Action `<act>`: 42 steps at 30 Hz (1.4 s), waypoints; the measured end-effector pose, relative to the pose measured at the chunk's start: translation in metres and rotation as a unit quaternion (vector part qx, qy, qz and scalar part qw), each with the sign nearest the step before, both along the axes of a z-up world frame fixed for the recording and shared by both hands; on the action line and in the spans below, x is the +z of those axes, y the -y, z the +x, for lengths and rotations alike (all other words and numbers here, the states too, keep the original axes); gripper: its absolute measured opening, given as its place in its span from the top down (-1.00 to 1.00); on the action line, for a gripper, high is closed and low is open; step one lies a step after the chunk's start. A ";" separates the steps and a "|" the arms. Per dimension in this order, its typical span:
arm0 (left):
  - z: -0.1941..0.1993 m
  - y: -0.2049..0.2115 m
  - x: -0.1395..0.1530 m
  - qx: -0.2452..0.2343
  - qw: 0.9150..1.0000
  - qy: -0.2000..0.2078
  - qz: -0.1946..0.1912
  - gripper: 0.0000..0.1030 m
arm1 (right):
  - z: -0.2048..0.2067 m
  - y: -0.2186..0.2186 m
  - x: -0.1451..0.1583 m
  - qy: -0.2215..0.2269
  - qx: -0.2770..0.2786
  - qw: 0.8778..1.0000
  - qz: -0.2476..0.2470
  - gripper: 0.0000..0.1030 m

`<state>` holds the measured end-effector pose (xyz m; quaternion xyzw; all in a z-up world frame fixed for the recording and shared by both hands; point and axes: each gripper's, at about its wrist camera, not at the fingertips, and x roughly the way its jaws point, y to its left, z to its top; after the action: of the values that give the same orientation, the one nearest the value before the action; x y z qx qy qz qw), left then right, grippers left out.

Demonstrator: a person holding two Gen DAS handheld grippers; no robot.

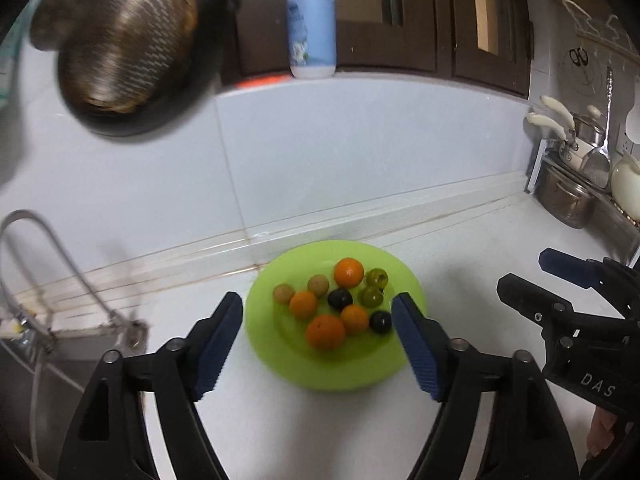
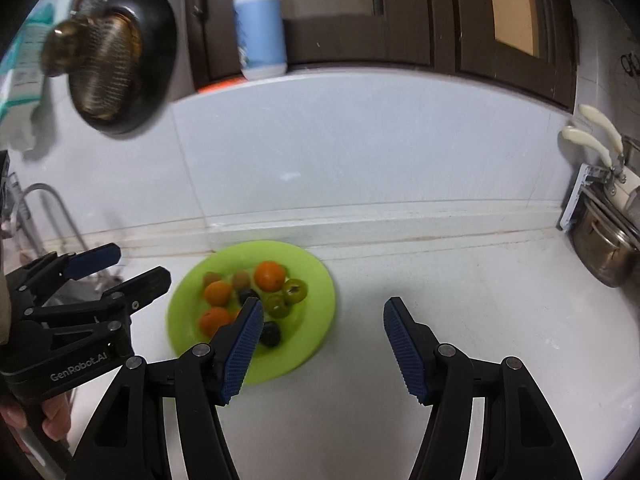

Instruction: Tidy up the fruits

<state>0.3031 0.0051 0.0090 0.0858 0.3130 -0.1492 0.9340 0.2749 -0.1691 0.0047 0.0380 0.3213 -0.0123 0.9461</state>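
A lime green plate (image 1: pixel 280 360) sits on the white counter near the back wall and also shows in the right wrist view (image 2: pixel 320 312). It holds several oranges (image 1: pixel 326 332), dark plums (image 1: pixel 340 299), green fruits (image 1: pixel 372 296) and small brown fruits (image 1: pixel 284 293). My left gripper (image 1: pixel 318 308) is open and empty, its fingers on either side of the plate above it. My right gripper (image 2: pixel 322 312) is open and empty, over the counter at the plate's right edge. Each gripper shows in the other's view: the right one (image 1: pixel 532 276) and the left one (image 2: pixel 128 268).
A sink with a faucet (image 1: pixel 48 248) lies at the left. A dark pan (image 1: pixel 132 48) hangs on the wall. A blue bottle (image 1: pixel 311 24) stands on the ledge. Steel pots on a rack (image 1: pixel 568 196) stand at the right.
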 end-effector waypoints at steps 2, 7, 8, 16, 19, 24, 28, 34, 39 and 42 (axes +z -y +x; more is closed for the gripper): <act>-0.019 -0.005 0.006 0.011 1.000 0.011 0.001 -0.61 | -0.014 -0.002 0.005 0.004 0.009 1.000 0.004 -0.23; -0.068 -0.009 0.015 0.048 0.998 0.043 0.000 -0.82 | -0.053 -0.002 0.010 0.014 0.015 1.000 0.006 -0.23; -0.076 -0.010 0.016 0.052 0.998 0.047 0.000 -0.84 | -0.062 -0.002 0.011 0.015 0.016 1.000 0.007 -0.23; -0.144 -0.015 0.021 0.076 0.995 0.058 -0.004 -0.89 | -0.122 0.001 0.014 0.024 0.032 0.999 0.011 -0.23; -0.164 -0.017 0.023 0.079 0.995 0.056 -0.010 -0.90 | -0.141 0.001 0.016 0.027 0.038 0.999 0.010 -0.23; -0.195 -0.017 0.028 0.087 0.994 0.068 -0.007 -0.91 | -0.172 -0.002 0.021 0.036 0.049 0.998 0.003 -0.23; -0.216 -0.018 0.030 0.089 0.993 0.070 -0.009 -0.92 | -0.194 -0.003 0.026 0.046 0.053 0.998 0.002 -0.23; -0.241 -0.018 0.032 0.092 0.993 0.075 -0.011 -0.93 | -0.221 -0.005 0.031 0.053 0.059 0.997 -0.001 -0.23; -0.259 -0.019 0.032 0.095 0.993 0.075 -0.014 -0.95 | -0.238 -0.007 0.033 0.056 0.065 0.996 -0.002 -0.23; -0.268 -0.020 0.032 0.097 0.992 0.075 -0.014 -0.98 | -0.247 -0.008 0.033 0.058 0.067 0.996 -0.002 -0.23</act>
<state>0.0353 0.0247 0.0411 0.0530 0.2471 -0.0553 0.9659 0.0276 -0.1611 0.0380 0.0147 0.2673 0.0525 0.9621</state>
